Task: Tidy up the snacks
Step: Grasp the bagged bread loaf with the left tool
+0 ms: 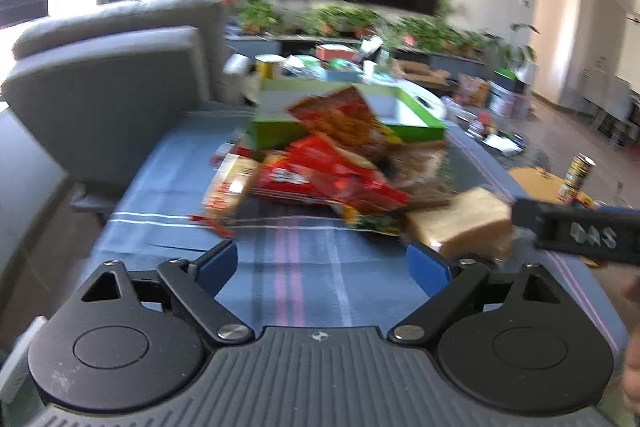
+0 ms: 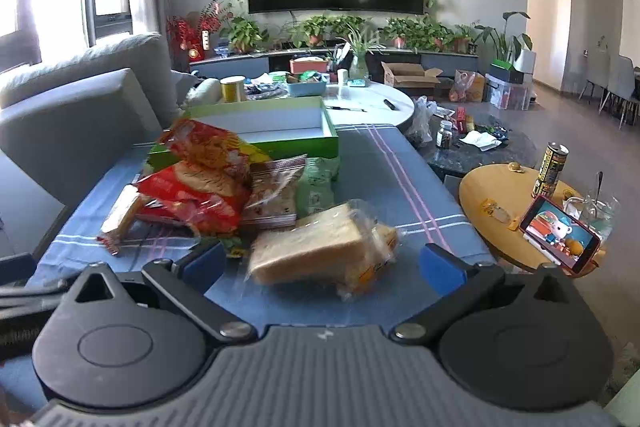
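A pile of snack bags [image 2: 208,187] lies on the blue striped tablecloth [image 2: 384,179]; it also shows in the left wrist view [image 1: 332,163]. A wrapped bread slice pack [image 2: 320,247] lies nearest, between the open jaws of my right gripper [image 2: 322,263]. The bread also shows in the left wrist view [image 1: 460,223]. An open green box [image 2: 280,131] with a white inside stands behind the pile. My left gripper [image 1: 322,263] is open and empty, short of the pile. The right gripper's body [image 1: 580,235] shows at the left wrist view's right edge.
A grey sofa [image 2: 80,107] stands at the left. A round yellow side table [image 2: 504,211] at the right holds a phone [image 2: 560,235], a can [image 2: 552,167] and a glass. A cluttered white table [image 2: 368,103] and a TV wall lie beyond.
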The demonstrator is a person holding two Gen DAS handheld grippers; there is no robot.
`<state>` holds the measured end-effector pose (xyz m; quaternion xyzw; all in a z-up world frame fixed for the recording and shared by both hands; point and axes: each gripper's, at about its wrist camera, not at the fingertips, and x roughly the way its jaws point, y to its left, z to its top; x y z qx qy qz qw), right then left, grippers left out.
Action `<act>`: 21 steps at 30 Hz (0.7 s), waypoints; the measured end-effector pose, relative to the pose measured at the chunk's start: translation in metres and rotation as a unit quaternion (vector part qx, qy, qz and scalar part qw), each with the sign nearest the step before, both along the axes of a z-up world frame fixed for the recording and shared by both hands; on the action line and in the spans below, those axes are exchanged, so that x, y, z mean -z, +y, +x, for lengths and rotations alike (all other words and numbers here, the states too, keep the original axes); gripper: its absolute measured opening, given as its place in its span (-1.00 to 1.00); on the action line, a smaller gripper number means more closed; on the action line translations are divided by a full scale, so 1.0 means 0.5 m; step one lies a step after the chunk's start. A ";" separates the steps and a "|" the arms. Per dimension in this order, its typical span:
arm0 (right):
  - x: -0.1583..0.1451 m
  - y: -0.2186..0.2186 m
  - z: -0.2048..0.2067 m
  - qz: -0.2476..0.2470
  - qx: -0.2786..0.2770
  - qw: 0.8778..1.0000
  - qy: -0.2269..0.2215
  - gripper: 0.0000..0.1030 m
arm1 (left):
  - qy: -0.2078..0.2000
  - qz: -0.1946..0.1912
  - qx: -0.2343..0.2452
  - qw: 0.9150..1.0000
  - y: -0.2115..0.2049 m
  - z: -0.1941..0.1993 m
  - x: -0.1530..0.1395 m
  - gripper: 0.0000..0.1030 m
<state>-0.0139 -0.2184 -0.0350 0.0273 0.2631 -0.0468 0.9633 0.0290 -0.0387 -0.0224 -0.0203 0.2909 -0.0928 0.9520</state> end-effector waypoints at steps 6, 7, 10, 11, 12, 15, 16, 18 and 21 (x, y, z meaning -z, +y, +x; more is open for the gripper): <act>0.022 -0.067 0.092 0.034 -0.042 0.998 0.035 0.77 | 0.034 -0.022 0.065 0.997 -0.076 0.072 0.038 0.20; 0.026 -0.079 0.107 0.036 -0.048 0.997 0.040 0.76 | 0.041 -0.022 0.073 0.996 -0.090 0.085 0.048 0.08; 0.036 -0.104 0.148 0.026 -0.064 0.996 0.060 0.76 | 0.065 -0.024 0.089 0.994 -0.128 0.123 0.080 -0.29; 0.041 -0.112 0.164 0.029 -0.070 0.995 0.070 0.76 | 0.071 -0.030 0.097 0.992 -0.137 0.130 0.088 -0.30; 0.046 -0.120 0.177 0.038 -0.076 0.993 0.081 0.76 | 0.079 -0.038 0.106 0.991 -0.145 0.143 0.098 -0.30; 0.063 -0.135 0.207 0.064 -0.095 0.987 0.108 0.76 | 0.101 -0.066 0.133 0.984 -0.161 0.175 0.121 -0.30; 0.072 -0.136 0.216 0.068 -0.102 0.985 0.118 0.76 | 0.106 -0.073 0.140 0.982 -0.163 0.181 0.125 -0.30; 0.083 -0.136 0.221 0.066 -0.105 0.985 0.122 0.76 | 0.103 -0.078 0.149 0.980 -0.167 0.191 0.130 -0.30; 0.082 -0.137 0.208 0.067 -0.106 0.986 0.106 0.76 | 0.113 -0.100 0.168 0.974 -0.169 0.205 0.138 -0.28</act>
